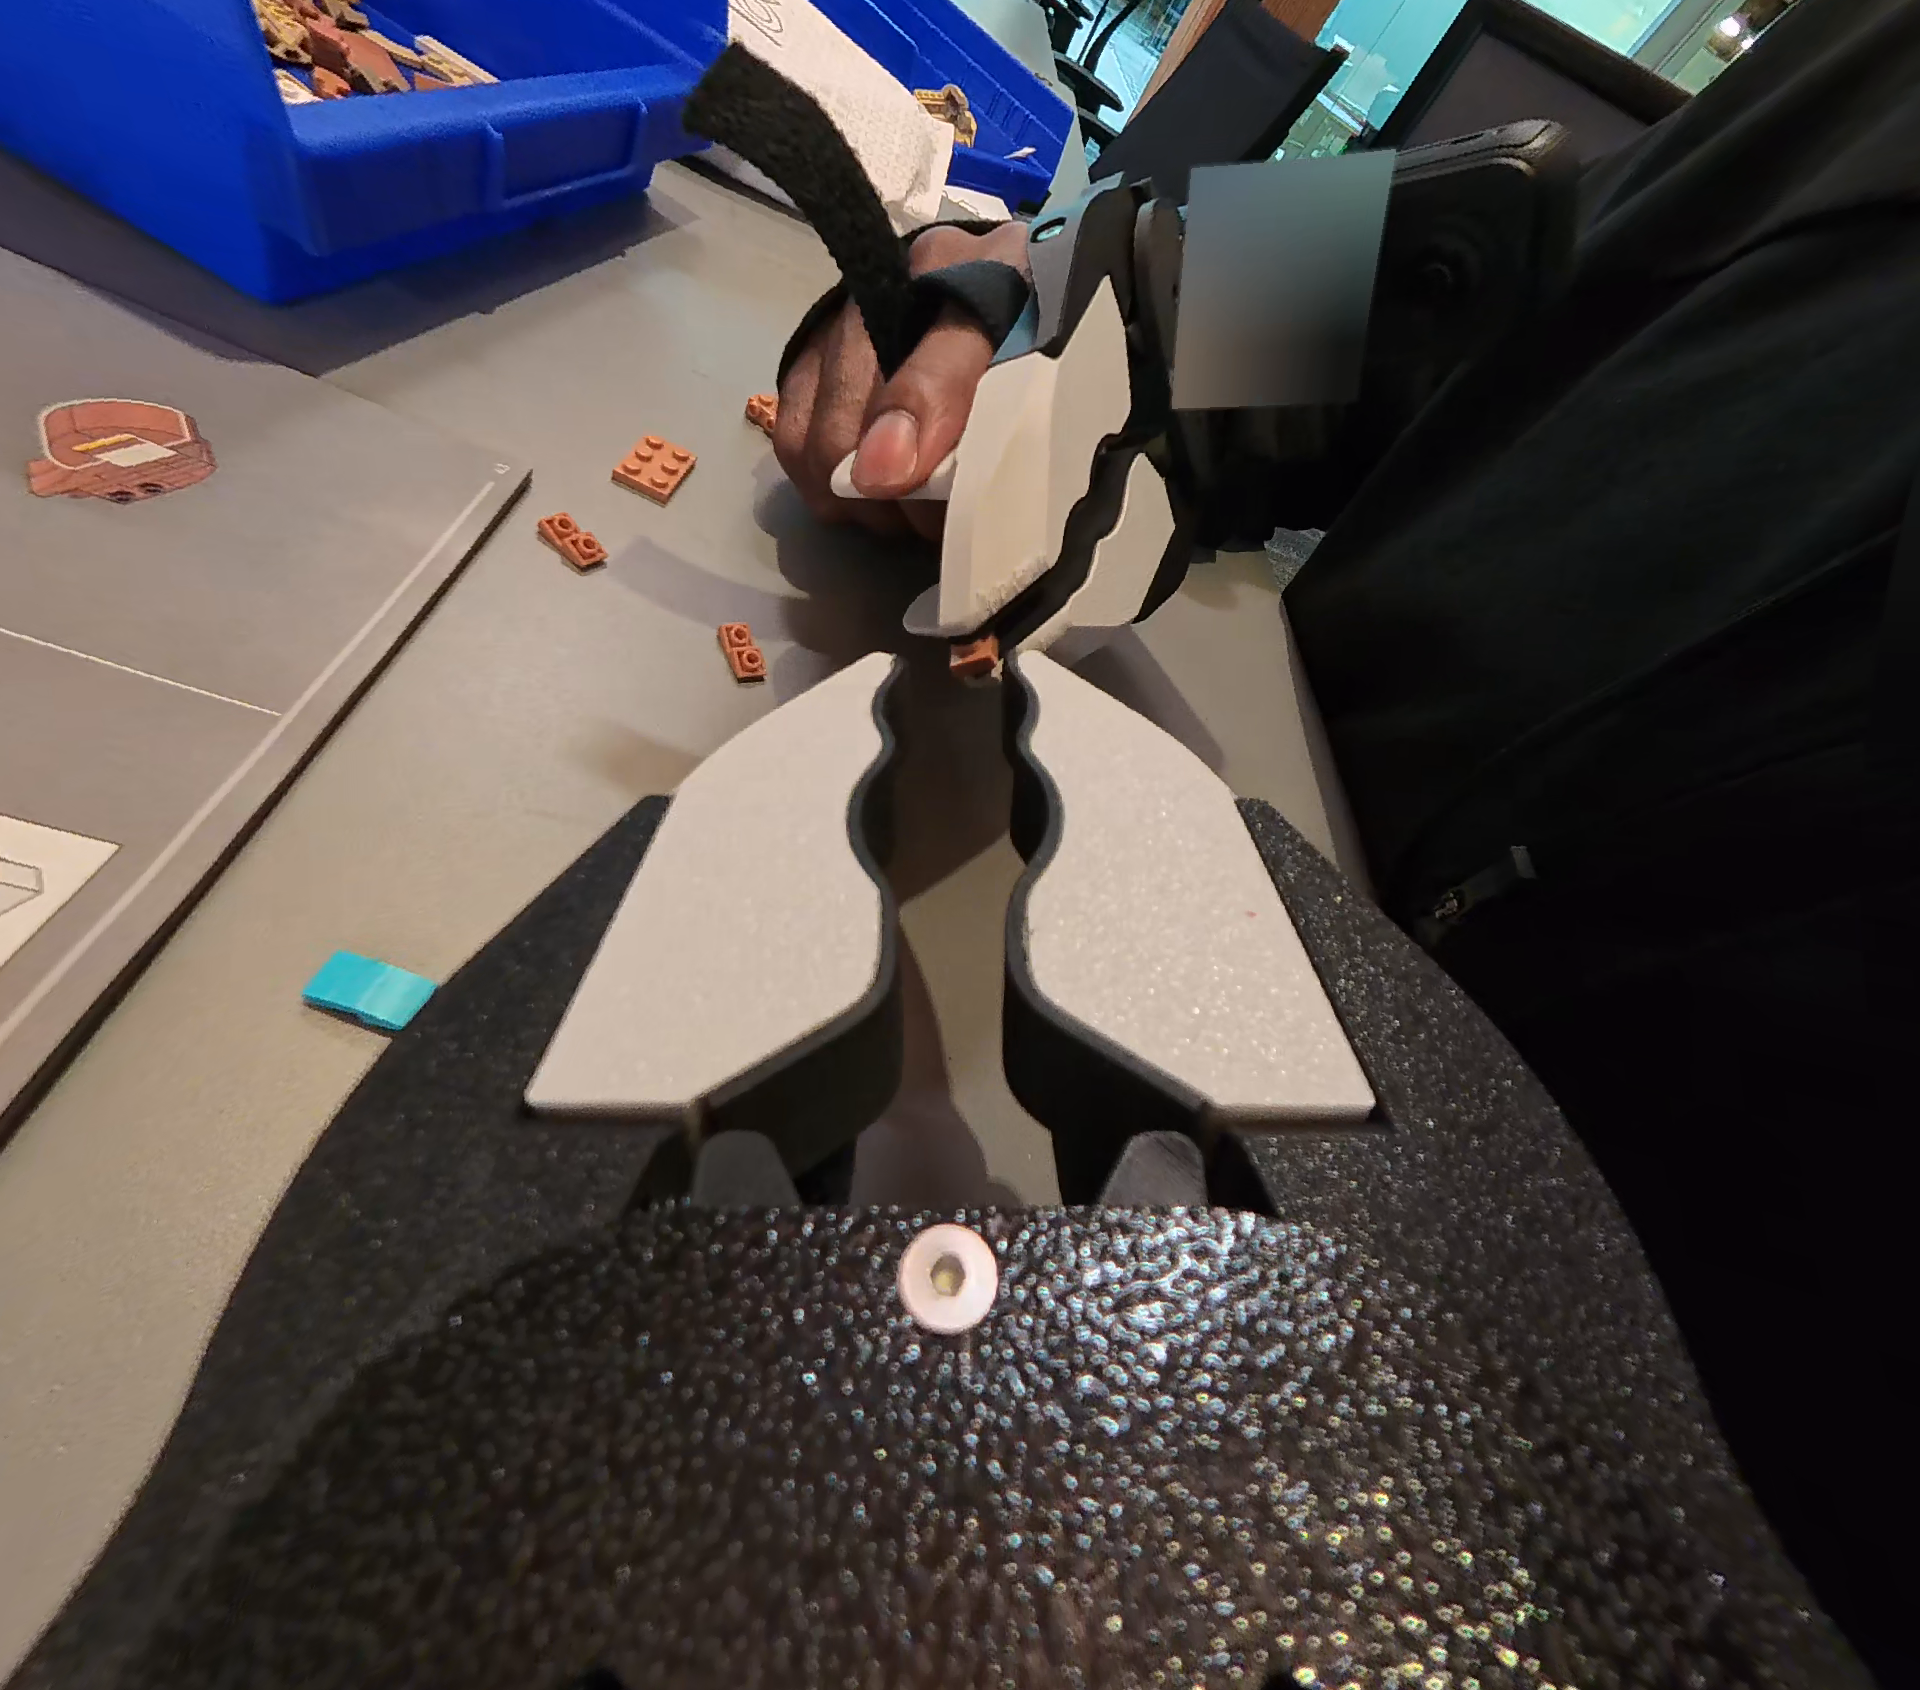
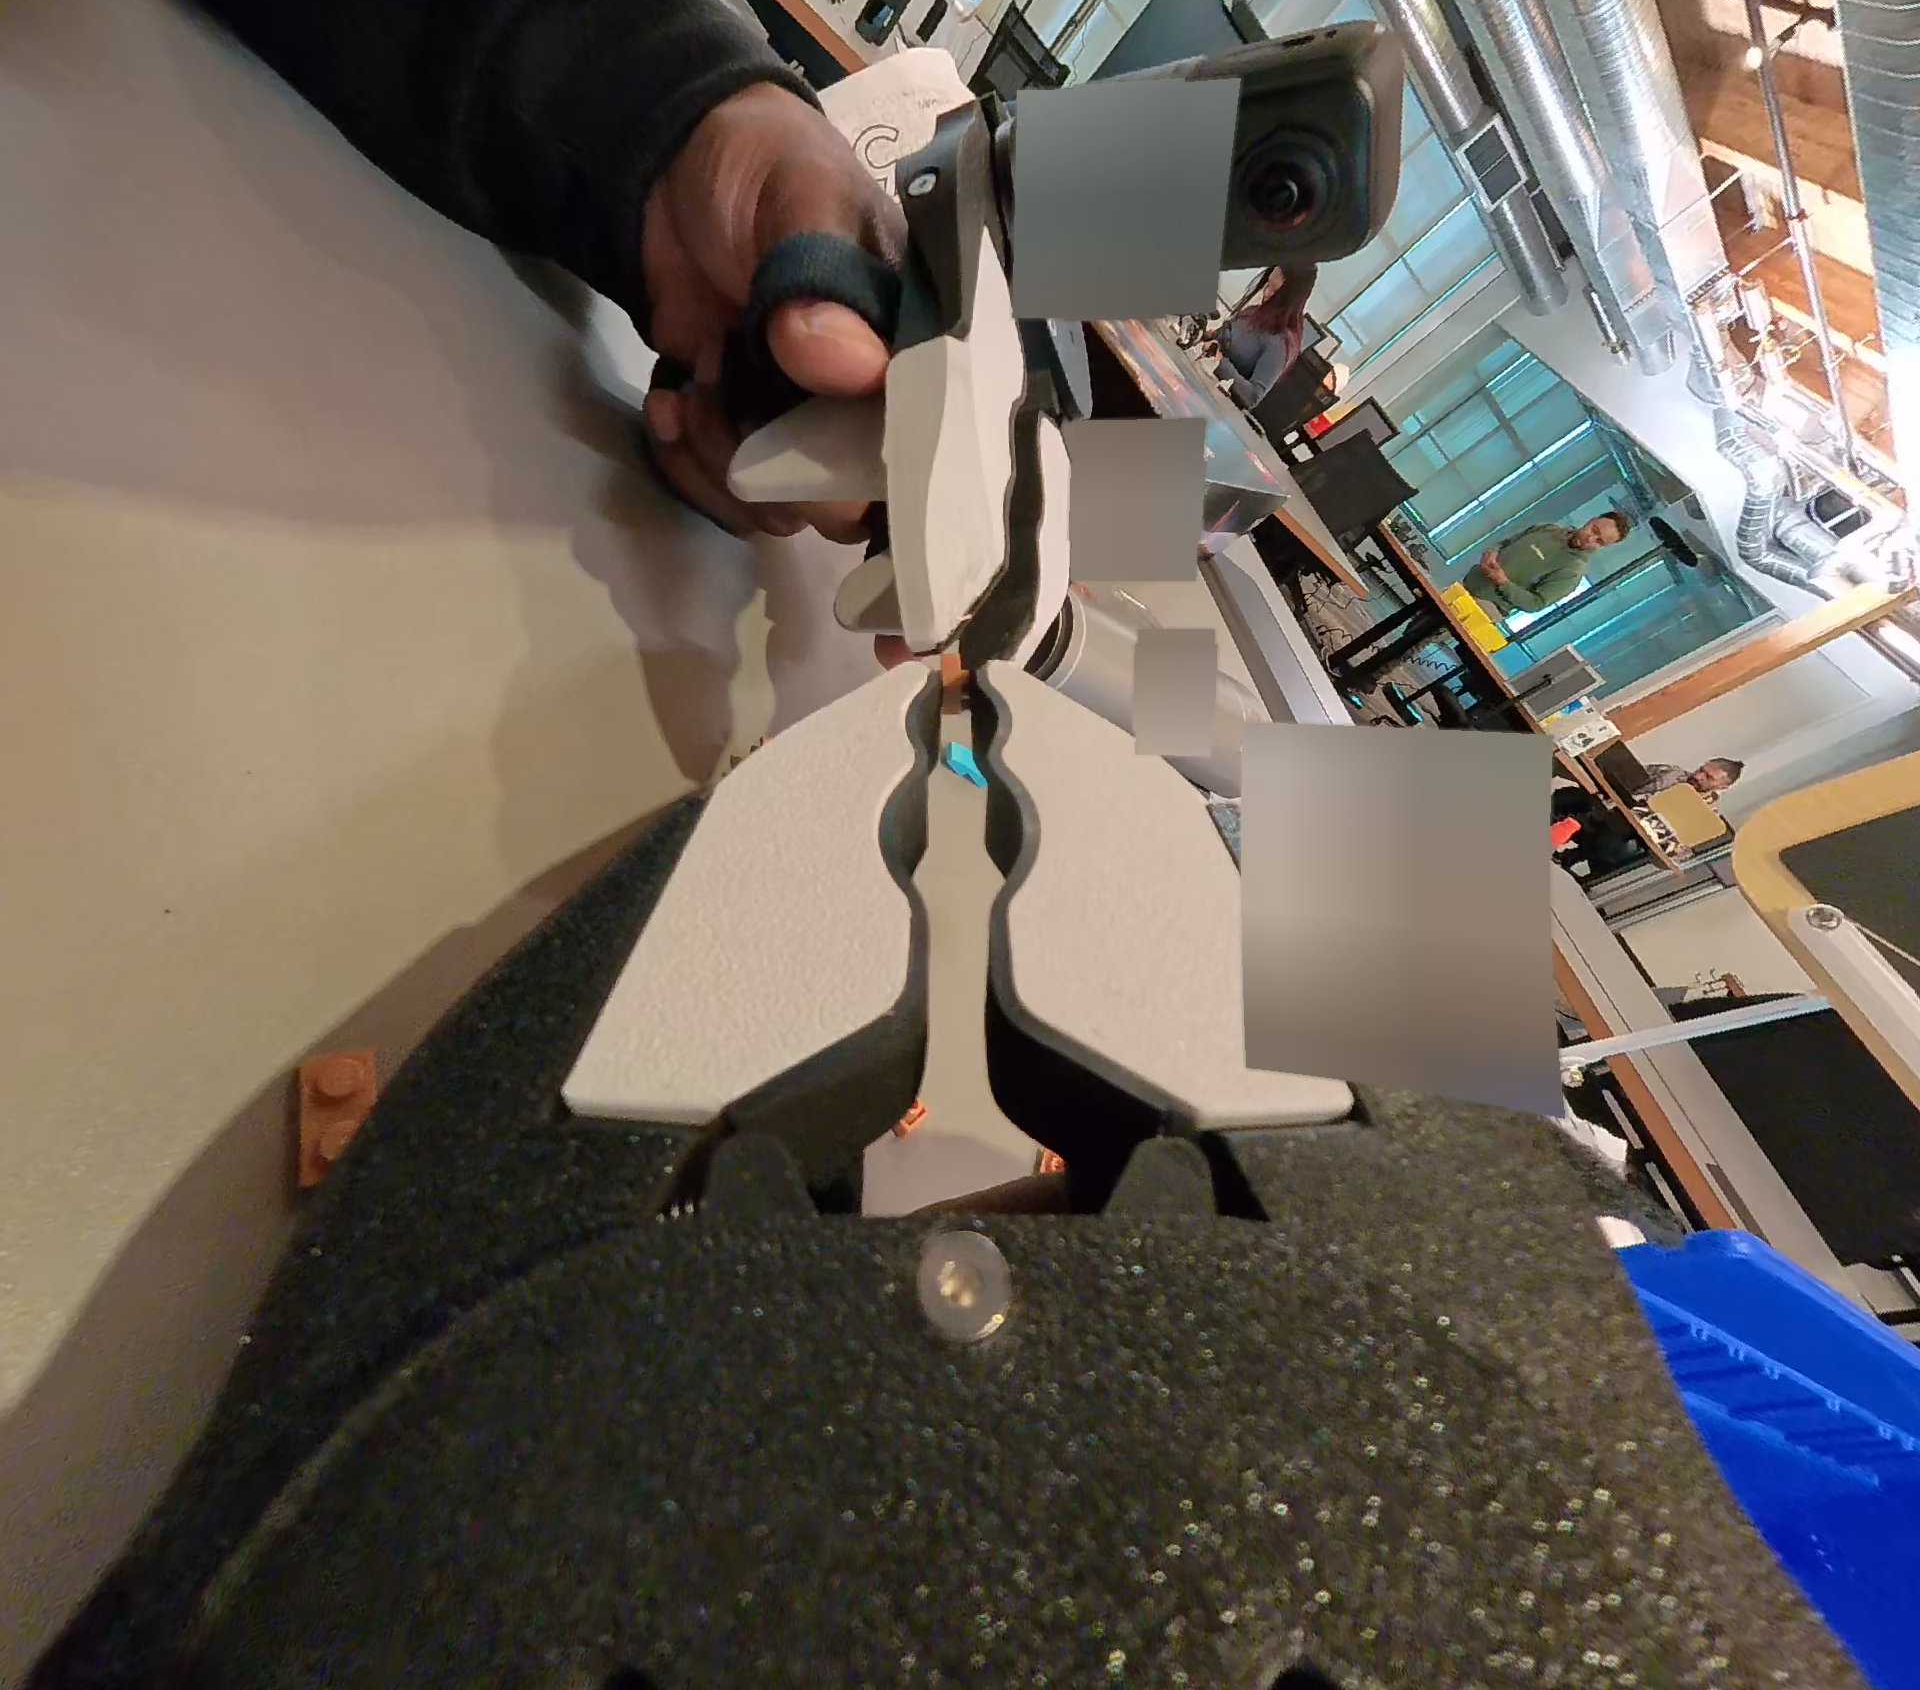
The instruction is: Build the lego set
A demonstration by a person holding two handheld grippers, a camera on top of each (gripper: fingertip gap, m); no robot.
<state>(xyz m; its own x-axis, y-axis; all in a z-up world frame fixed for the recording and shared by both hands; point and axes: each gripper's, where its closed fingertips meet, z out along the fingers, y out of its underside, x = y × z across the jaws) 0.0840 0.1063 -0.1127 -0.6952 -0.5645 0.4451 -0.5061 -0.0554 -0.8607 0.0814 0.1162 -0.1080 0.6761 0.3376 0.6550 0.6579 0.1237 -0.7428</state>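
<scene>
My right gripper [image 2: 958, 690] is shut on a small brown brick [image 2: 954, 684], pinched at its fingertips above the grey table [image 2: 260, 601]. In the left wrist view the right gripper [image 1: 982, 627] comes in from above with the same brick [image 1: 977, 660] at its tips. My left gripper [image 1: 956, 669] is open. The brick hangs at its mouth, close to its right fingertip [image 1: 1029, 684] and apart from its left one. In the right wrist view the left gripper [image 2: 961, 648] meets mine tip to tip. A hand [image 1: 873, 393] holds each gripper.
Several loose brown plates [image 1: 652, 468] [image 1: 572, 541] [image 1: 742, 651] lie on the table [image 1: 520, 809]. A teal piece [image 1: 369, 991] lies near my left gripper. An open booklet [image 1: 208, 601] lies at the left. Blue bins [image 1: 416, 82] with brown pieces stand behind. A dark-clothed torso [image 1: 1610, 601] is at the right. My left and right fingertips are right by each other.
</scene>
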